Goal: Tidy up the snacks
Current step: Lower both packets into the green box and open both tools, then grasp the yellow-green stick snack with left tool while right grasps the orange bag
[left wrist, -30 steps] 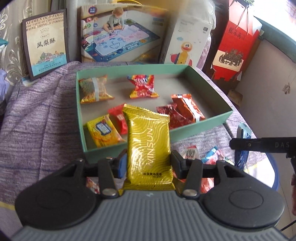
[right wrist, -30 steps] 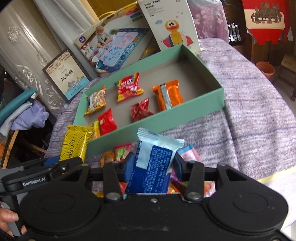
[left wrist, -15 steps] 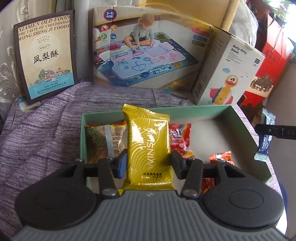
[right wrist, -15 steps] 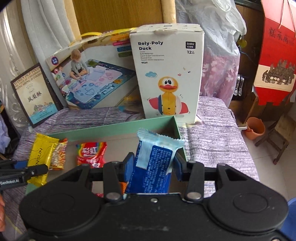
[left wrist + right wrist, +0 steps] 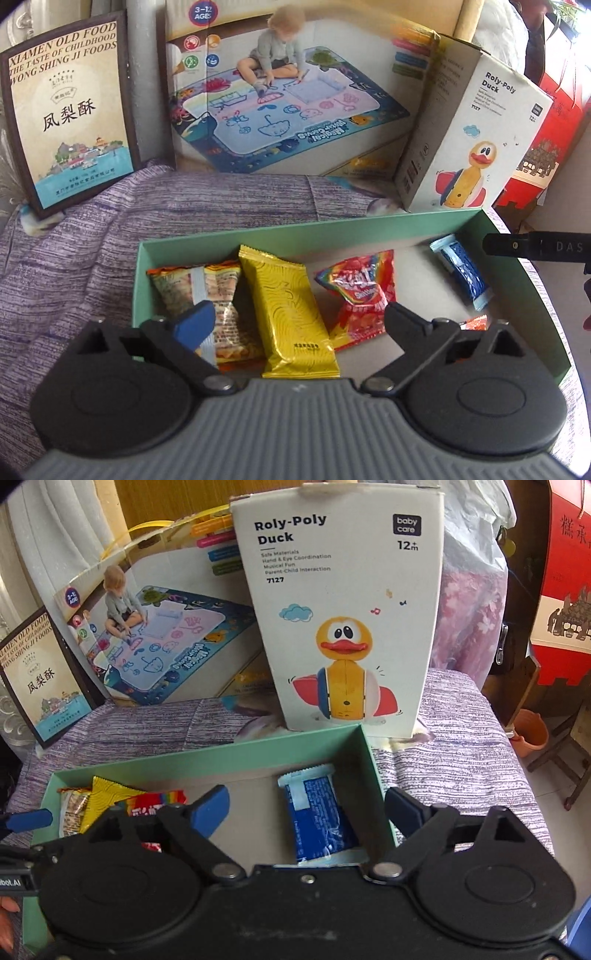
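Both of my grippers hang over the far end of the green box (image 5: 258,236), and both have just been opening — each now stands wide, with nothing pressed between the pads. Under the left gripper (image 5: 295,319) the gold snack packet (image 5: 291,317) lies on the box floor between the spread fingers, touching neither; its long axis runs away from me, roughly along the line the gripper points. It rests just beside the orange noodle pack (image 5: 201,291) on one side and the red candy bag (image 5: 360,295) on the other.

Under the right gripper (image 5: 308,808) the blue wrapped snack (image 5: 319,814) lies in the box's far right corner, close against the side wall (image 5: 375,786), also lengthwise along the pointing line and clear of both pads.

Both packets look placed, I'd judge. The next move turns on that alignment — each packet sits straight ahead between open jaws, so I'd draw each gripper back and up without swinging sideways (a sideways sweep could drag a wrapper).
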The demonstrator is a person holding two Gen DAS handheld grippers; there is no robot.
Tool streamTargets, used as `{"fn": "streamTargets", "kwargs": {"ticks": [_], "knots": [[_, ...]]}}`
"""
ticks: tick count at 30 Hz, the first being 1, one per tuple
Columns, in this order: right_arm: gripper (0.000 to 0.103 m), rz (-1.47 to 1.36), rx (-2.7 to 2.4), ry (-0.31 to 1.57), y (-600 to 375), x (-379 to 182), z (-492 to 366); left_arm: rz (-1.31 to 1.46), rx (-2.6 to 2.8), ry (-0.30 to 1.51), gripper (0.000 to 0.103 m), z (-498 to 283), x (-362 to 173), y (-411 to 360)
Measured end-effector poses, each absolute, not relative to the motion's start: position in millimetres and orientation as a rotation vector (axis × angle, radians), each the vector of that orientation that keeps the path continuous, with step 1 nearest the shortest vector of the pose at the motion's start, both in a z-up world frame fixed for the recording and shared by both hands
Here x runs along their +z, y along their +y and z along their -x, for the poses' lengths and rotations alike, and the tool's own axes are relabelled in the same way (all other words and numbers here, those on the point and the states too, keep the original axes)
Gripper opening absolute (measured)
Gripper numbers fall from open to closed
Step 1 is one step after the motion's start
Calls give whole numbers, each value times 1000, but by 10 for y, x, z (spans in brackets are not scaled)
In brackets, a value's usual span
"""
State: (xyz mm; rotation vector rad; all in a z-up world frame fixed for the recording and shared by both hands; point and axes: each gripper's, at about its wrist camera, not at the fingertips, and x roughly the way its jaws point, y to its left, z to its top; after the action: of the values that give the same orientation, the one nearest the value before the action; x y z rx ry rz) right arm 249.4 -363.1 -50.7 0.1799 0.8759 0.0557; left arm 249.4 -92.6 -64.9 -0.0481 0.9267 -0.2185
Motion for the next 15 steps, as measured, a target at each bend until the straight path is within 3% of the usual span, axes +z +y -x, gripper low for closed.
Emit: {"fn": "streamTargets", "kwargs": {"ticks": [3,15], "knots": [[103,-217,57,872,-3683,-427,-2314,53,-236,940,102,-2388,-606,-971],[103,-328,107,804,-3837,-161,-1146,-9,-335,967,103,-1355,-361,-1100]]}}
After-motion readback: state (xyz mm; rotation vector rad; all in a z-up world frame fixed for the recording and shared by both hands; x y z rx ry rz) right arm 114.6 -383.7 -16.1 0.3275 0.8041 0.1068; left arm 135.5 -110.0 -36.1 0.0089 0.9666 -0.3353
